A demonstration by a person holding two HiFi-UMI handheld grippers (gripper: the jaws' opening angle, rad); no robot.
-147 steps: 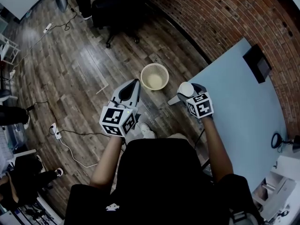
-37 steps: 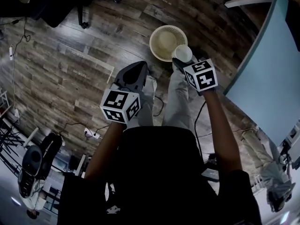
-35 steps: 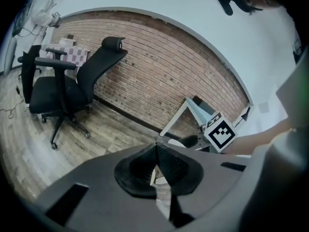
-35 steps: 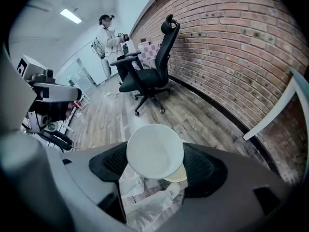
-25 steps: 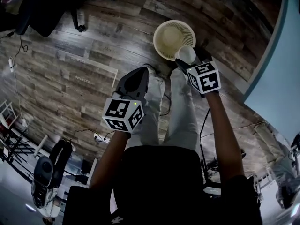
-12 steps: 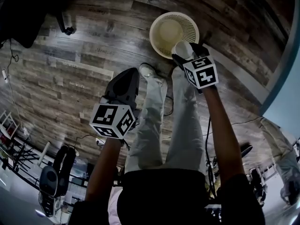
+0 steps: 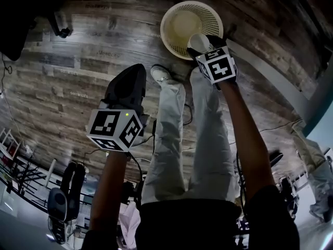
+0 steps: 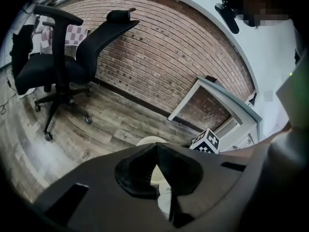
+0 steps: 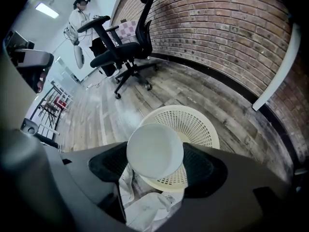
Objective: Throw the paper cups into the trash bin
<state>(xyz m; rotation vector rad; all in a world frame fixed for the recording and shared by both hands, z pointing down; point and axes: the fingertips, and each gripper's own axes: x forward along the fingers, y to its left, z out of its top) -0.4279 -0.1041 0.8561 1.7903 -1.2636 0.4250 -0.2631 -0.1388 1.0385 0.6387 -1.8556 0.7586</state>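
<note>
My right gripper (image 7: 200,44) is shut on a white paper cup (image 7: 198,41), held bottom-forward just over the near rim of a cream mesh trash bin (image 7: 182,9) on the wooden floor. In the right gripper view the paper cup (image 9: 154,150) fills the gap between the jaws, with the trash bin (image 9: 193,124) right behind and below it. My left gripper (image 7: 130,82) hangs lower left over the floor, jaws shut with nothing in them. In the left gripper view its closed tips meet at the gripper (image 8: 156,146), and the bin (image 8: 149,140) shows beyond.
The person's pale trouser legs (image 7: 203,139) and a shoe (image 7: 161,74) stand beside the bin. A black office chair (image 8: 63,62) is on the left by the brick wall (image 8: 164,57). A white table (image 8: 227,100) stands at the right. Cables (image 7: 182,119) cross the floor.
The right gripper with the cup has moved further over the bin's near rim. The left gripper has dropped lower and to the left. The view has tilted, bringing the bin closer.
</note>
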